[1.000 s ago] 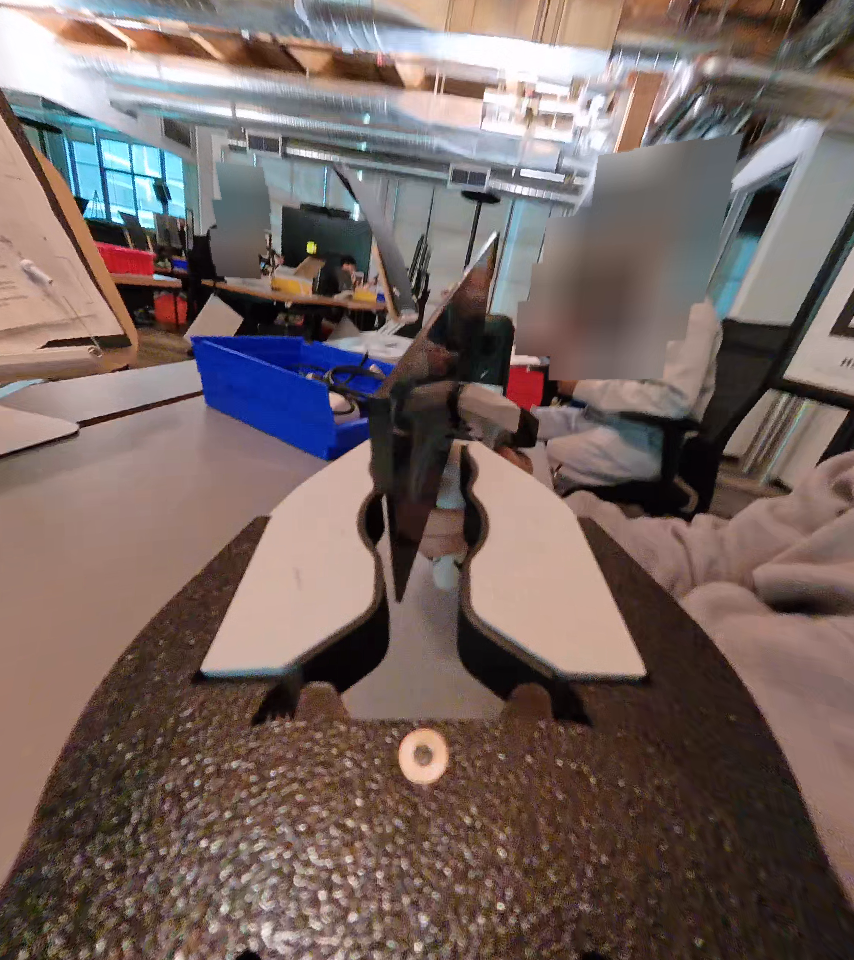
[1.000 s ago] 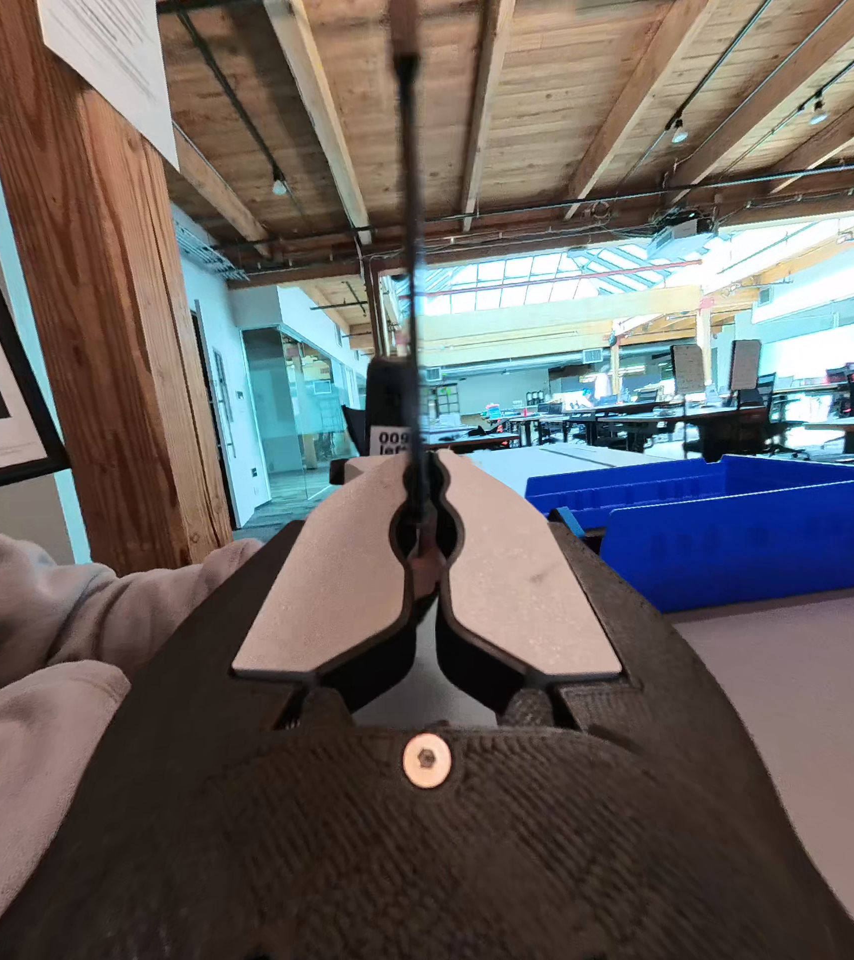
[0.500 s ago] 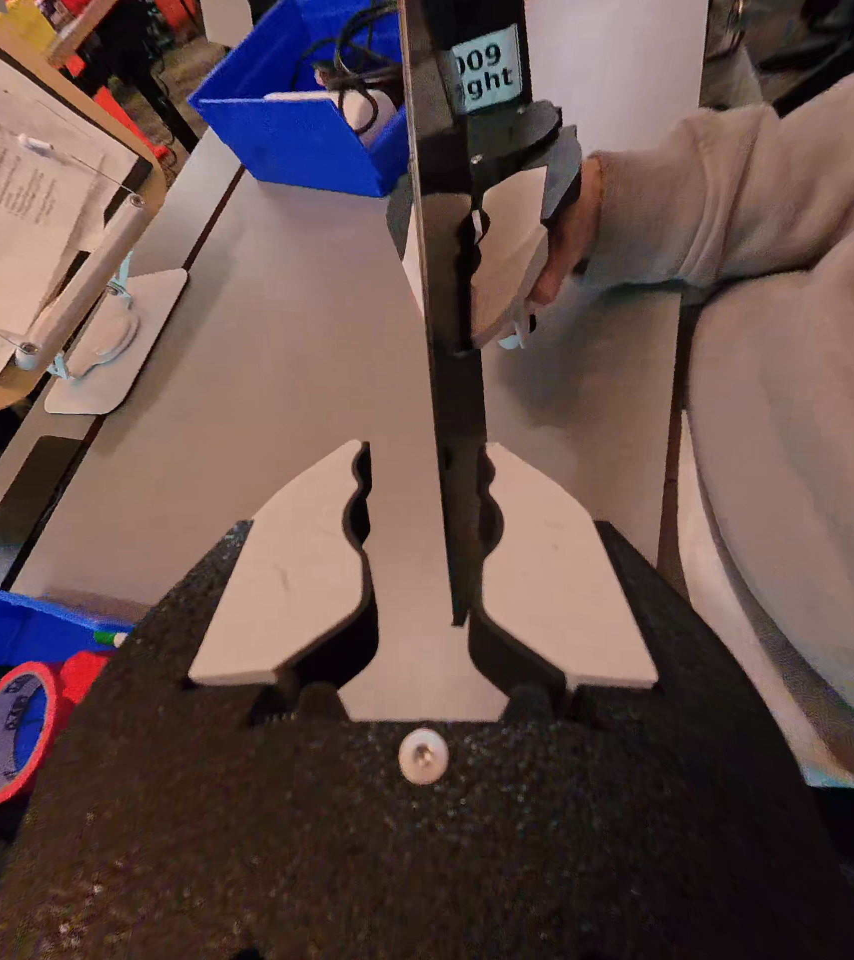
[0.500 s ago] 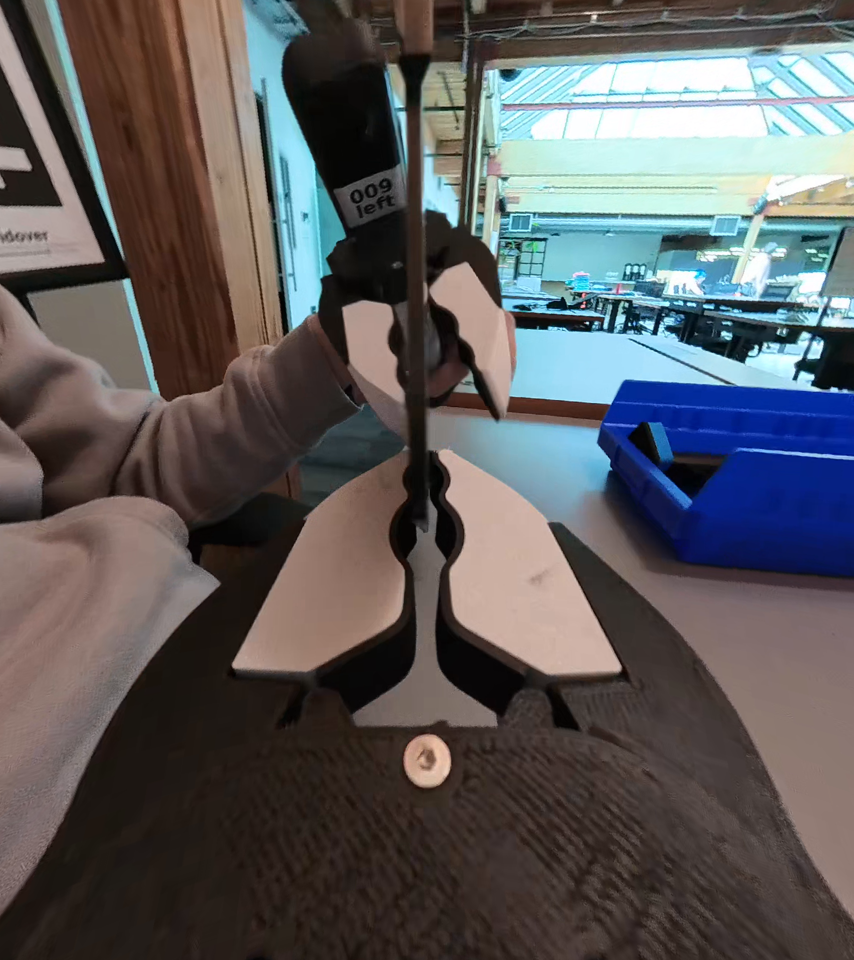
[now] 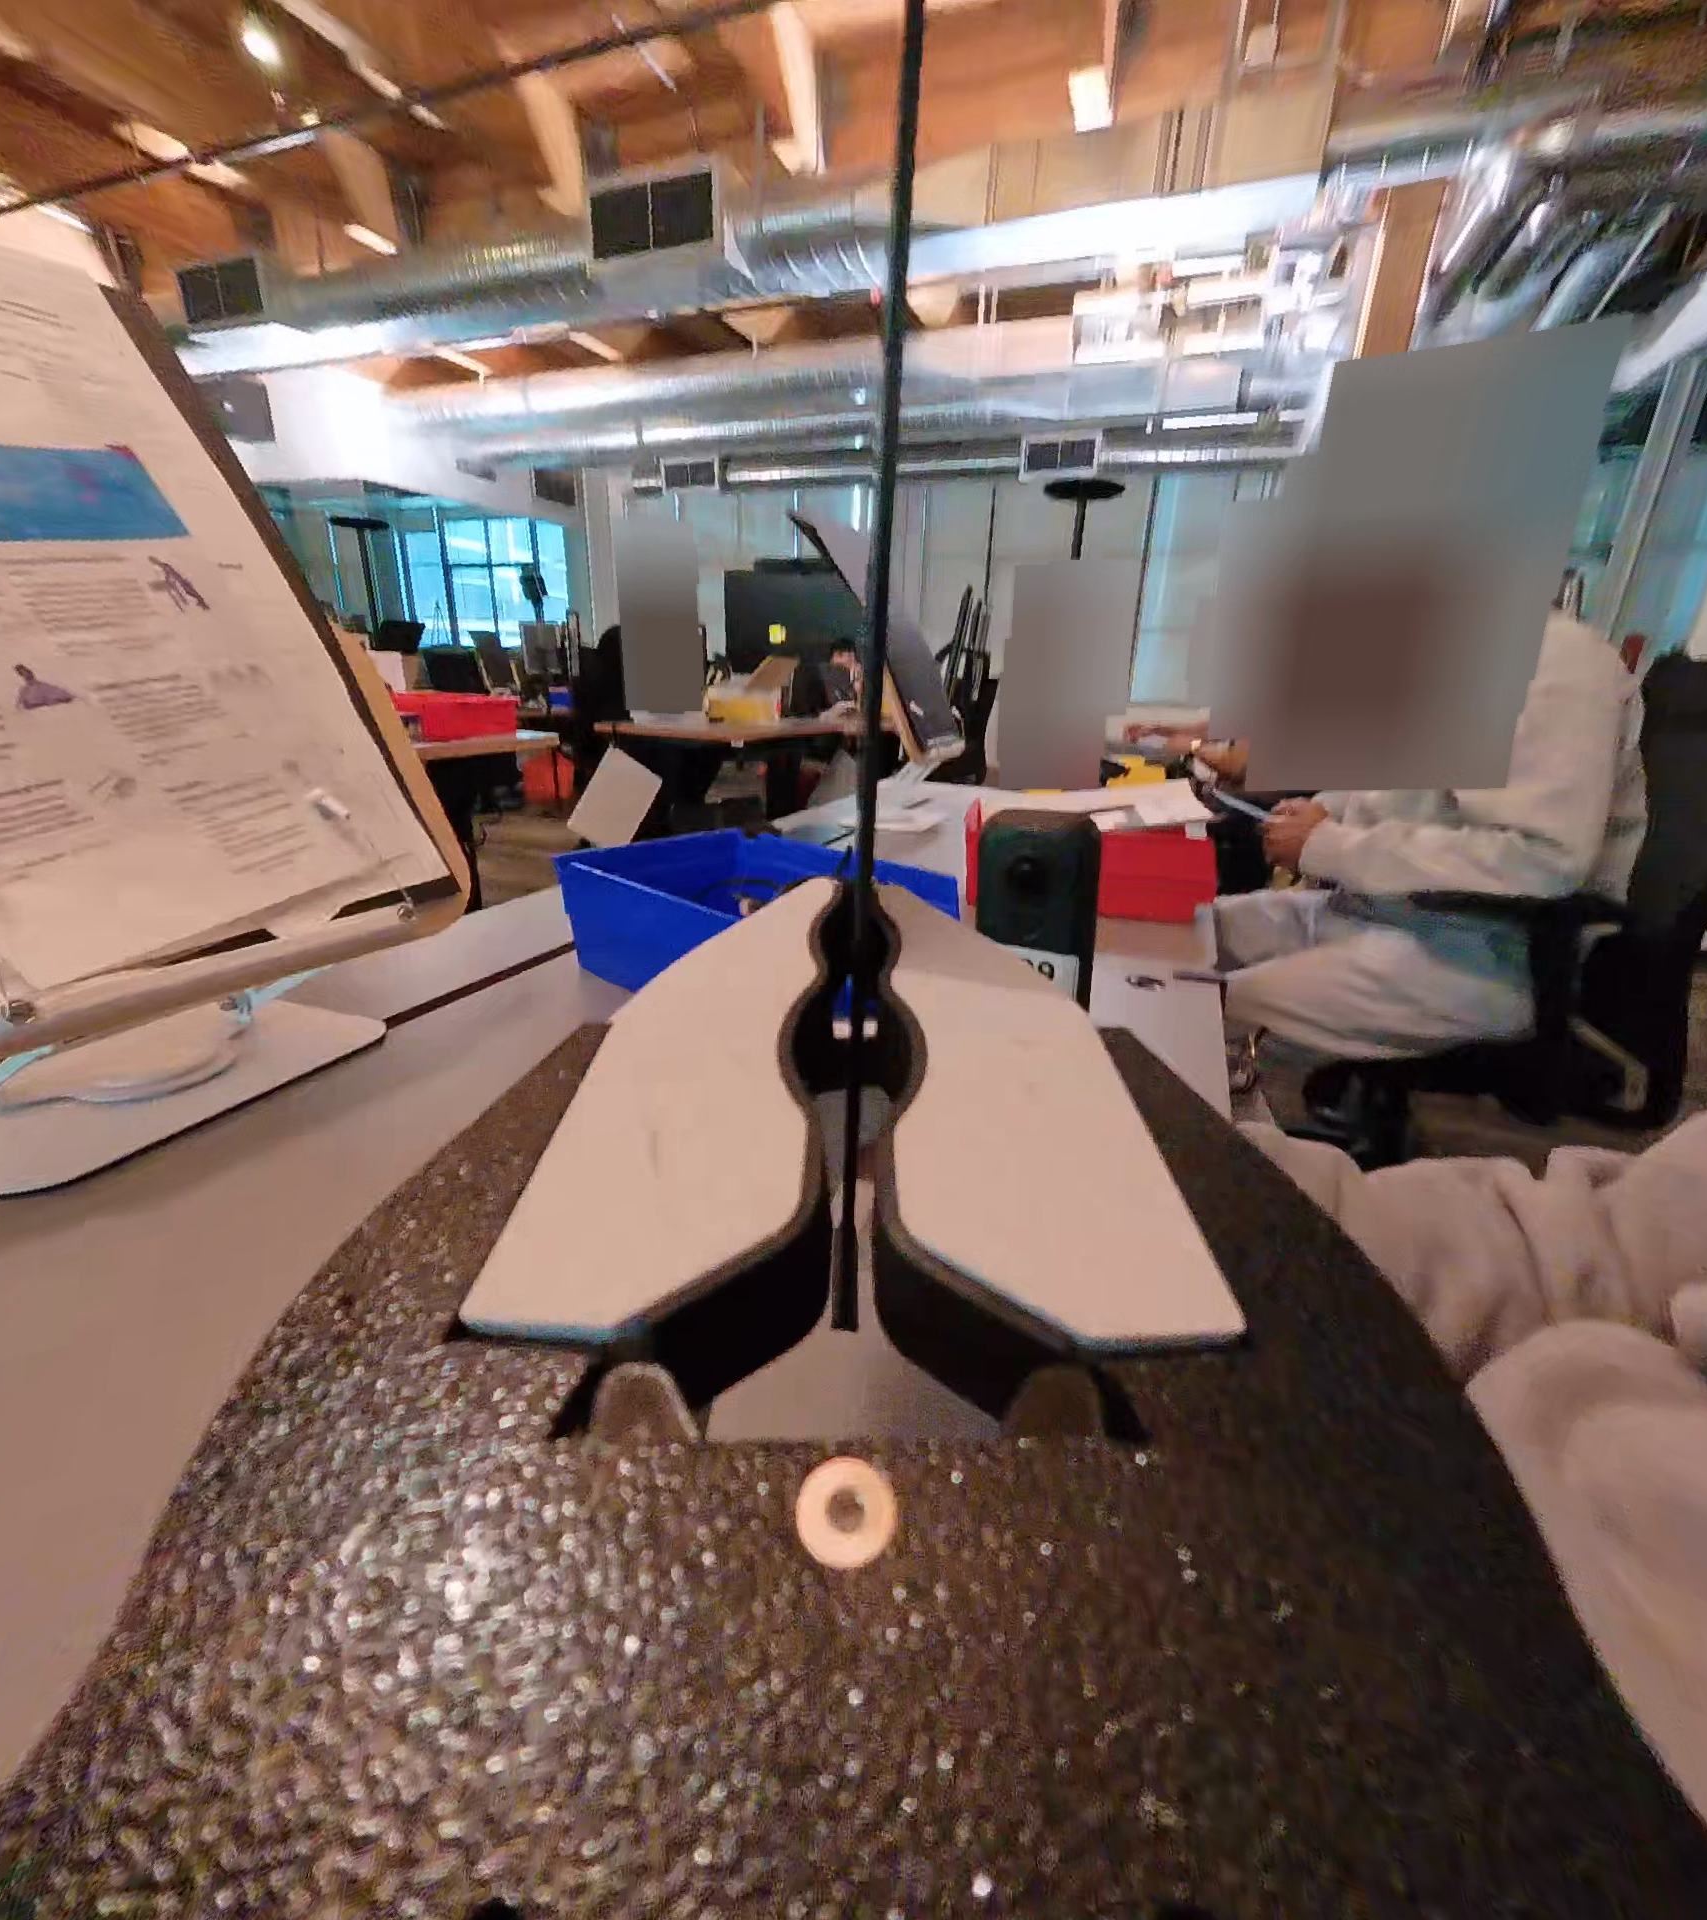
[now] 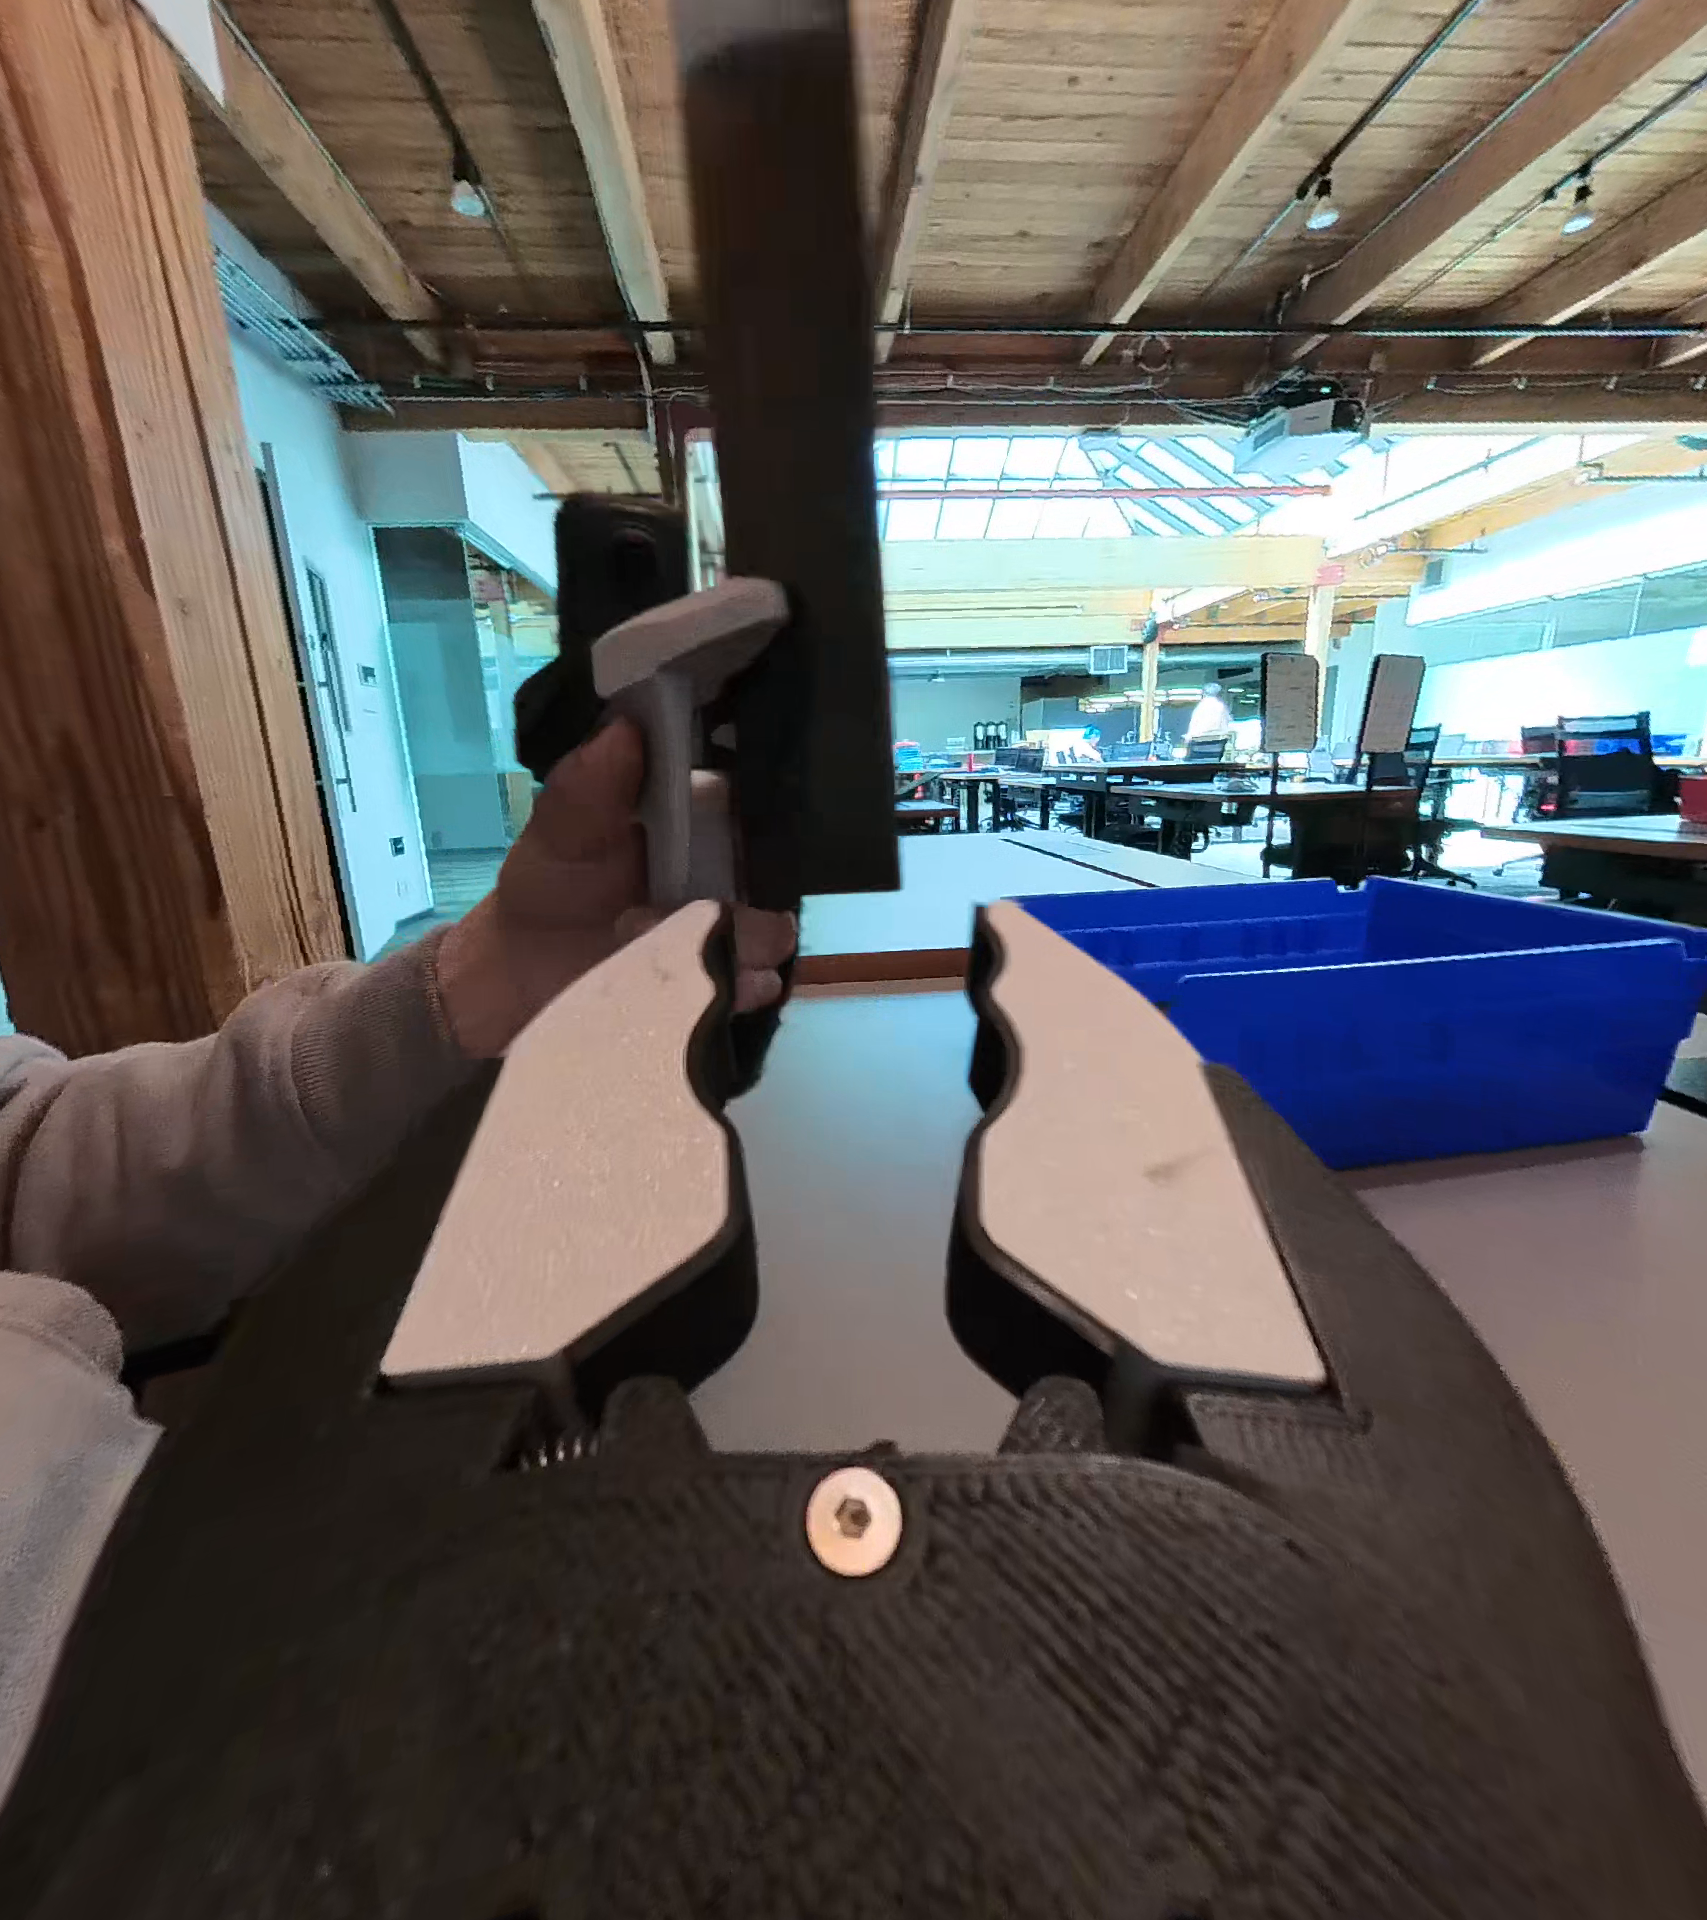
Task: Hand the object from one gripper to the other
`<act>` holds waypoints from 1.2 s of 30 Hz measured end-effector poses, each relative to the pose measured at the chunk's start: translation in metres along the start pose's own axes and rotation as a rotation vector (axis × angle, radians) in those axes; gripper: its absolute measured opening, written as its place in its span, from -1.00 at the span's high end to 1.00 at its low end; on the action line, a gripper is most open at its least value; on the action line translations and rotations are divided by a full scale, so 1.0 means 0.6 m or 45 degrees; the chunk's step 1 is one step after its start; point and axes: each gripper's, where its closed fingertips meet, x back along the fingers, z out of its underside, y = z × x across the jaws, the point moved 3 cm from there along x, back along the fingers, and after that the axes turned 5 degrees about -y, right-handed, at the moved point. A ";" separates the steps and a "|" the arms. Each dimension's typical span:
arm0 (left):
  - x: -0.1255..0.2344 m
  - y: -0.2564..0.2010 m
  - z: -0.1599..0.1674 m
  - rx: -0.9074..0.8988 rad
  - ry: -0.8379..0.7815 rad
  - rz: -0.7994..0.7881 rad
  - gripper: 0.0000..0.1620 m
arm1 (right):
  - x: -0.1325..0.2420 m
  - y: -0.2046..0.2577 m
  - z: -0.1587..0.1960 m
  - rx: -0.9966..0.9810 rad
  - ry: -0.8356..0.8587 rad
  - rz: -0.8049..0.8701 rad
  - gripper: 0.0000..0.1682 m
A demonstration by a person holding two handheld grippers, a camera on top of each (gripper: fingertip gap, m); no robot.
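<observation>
The thin, flat, dark rectangular plate (image 6: 795, 499) stands upright in the air above the tabletop (image 6: 1555, 1351), pinched low down by the left gripper (image 5: 851, 1029), whose jaws are pressed together on its two faces. In the left wrist view the plate shows edge-on as a narrow black line running up out of the picture; in the right wrist view its broad face shows, slightly tilted. The right gripper (image 6: 844, 945) sits just below and in front of the plate's bottom edge with its jaws spread wide and nothing between them, so the handover looks made.

The plate seems stiff and light, since it keeps straight while held near one end. Its faces look smooth, so it could slip or swing if clamped on a corner. The best hold is flat across both faces, well in from the edge and apart from the other gripper's hold.

Farther off, a blue plastic bin (image 6: 1400, 997) rests on the tabletop to the right, and a tilted document stand with printed sheets (image 5: 101, 675) stands to the left.
</observation>
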 end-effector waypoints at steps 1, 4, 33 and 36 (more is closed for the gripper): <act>-0.005 0.002 0.005 0.016 -0.026 -0.010 0.99 | 0.001 0.005 0.000 0.017 -0.002 -0.032 0.64; -0.014 -0.007 0.021 0.084 -0.047 0.073 0.98 | 0.005 0.006 -0.007 0.064 -0.024 -0.040 0.87; 0.106 -0.030 -0.049 -0.213 0.480 0.056 0.98 | 0.000 0.017 0.064 0.064 0.410 -0.137 0.90; 0.091 0.003 -0.047 -0.167 0.445 -0.176 0.98 | 0.002 -0.022 0.025 0.368 0.207 0.185 0.30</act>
